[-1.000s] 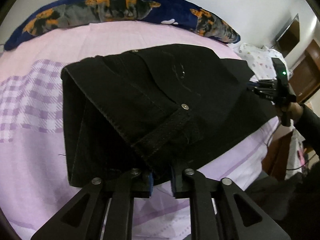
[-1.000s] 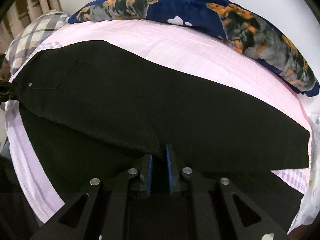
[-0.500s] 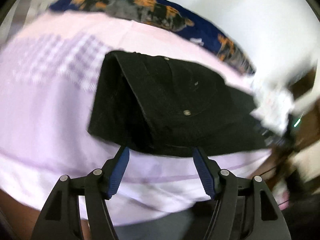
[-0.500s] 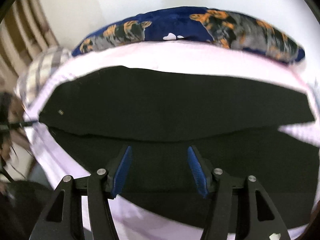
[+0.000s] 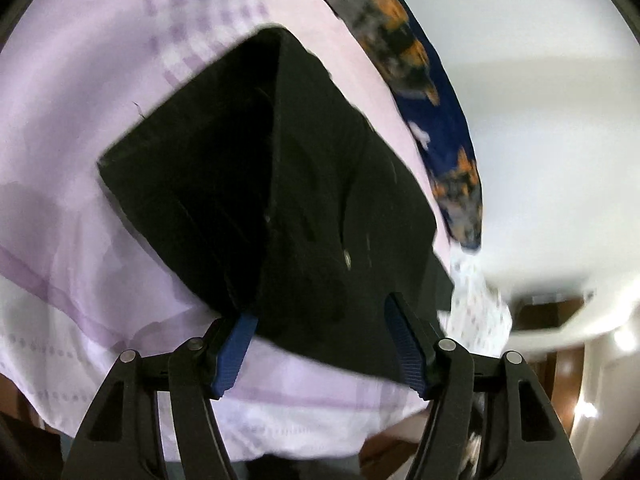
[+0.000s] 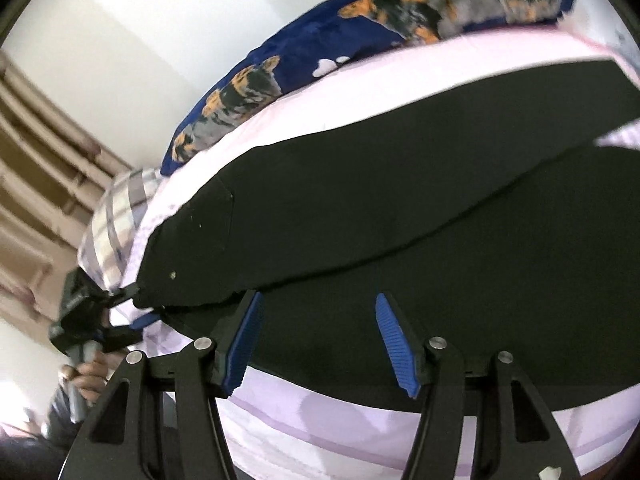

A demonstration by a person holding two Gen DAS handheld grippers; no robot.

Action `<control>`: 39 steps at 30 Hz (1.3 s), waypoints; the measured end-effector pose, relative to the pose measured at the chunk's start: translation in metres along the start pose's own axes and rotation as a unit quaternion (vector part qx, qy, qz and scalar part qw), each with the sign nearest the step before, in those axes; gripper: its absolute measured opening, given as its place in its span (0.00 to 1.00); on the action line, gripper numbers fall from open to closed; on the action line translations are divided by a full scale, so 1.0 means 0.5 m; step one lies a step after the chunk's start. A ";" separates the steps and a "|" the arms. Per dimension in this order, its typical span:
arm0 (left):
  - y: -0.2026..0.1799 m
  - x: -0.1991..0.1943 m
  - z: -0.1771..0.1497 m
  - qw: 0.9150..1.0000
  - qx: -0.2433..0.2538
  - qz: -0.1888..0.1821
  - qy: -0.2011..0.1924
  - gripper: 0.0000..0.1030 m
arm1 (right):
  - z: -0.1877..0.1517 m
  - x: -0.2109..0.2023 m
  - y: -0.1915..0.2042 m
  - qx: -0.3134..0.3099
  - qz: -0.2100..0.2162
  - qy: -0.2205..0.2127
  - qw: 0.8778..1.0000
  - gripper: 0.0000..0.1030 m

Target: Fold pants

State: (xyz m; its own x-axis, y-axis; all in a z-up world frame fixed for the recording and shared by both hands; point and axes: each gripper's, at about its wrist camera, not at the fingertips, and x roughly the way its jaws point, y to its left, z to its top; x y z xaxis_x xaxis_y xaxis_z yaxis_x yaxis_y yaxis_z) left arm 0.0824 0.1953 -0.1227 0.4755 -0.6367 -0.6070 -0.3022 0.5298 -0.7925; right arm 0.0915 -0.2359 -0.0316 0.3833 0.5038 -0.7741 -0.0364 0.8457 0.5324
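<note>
both grippers are spread wide and hold nothing. left gripper (image 5: 320, 344) sits low at the near bed edge, its blue pads (image 5: 236, 344) on either side of the pants' near corner with no clamp on it; the cloth seems to lie just past the tips. right gripper (image 6: 320, 340) is the same: pads splayed, black cloth showing in the gap, nothing pinched.

pants (image 6: 400, 208) lie flat on the bed (image 5: 80, 160), one leg over the other lengthwise, so the upper leg's curved edge runs across the lower layer. judging by that, the first fold is done and the cloth is resting so it can be re-gripped. in the left view the waist end (image 5: 320, 200) is nearest, with a rivet (image 5: 347, 258) on the top layer and the open waistband (image 5: 192, 168) facing left; motion blur here, so seam detail is unclear.

in the right view the left gripper shows again (image 6: 120, 316) at the waist corner, with the hand (image 6: 86, 380) below it, off the bed edge. it sits right at the cloth; whether it touches, can't tell.

farther back: a plaid pillow (image 6: 116, 208) by the waist end, then a long blue cushion (image 6: 320, 40) with orange and grey print along the wall. pants stop short of it, so there's room for the next fold, likely hem toward waist.
</note>
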 end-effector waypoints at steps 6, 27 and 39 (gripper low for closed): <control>-0.005 -0.006 0.021 0.999 -0.018 0.004 -0.029 0.19 | -0.001 0.036 -0.028 0.061 0.024 0.001 0.998 0.56; -0.041 -0.036 0.057 0.997 0.029 0.072 -0.023 0.18 | 0.173 0.009 -0.270 0.217 -0.028 -0.122 0.968 0.49; -0.047 -0.012 0.074 0.987 0.092 0.131 0.011 0.19 | 0.195 -0.079 -0.335 0.217 -0.118 -0.159 0.956 0.06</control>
State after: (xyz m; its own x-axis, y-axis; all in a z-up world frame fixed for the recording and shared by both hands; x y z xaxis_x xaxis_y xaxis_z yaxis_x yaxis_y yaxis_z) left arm 0.1171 0.2076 -0.0983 0.3819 -0.4758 -0.7923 -0.2560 0.7693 -0.5853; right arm 0.1724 -0.4146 -0.0568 0.5976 0.1707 -0.7834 0.4450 0.7422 0.5012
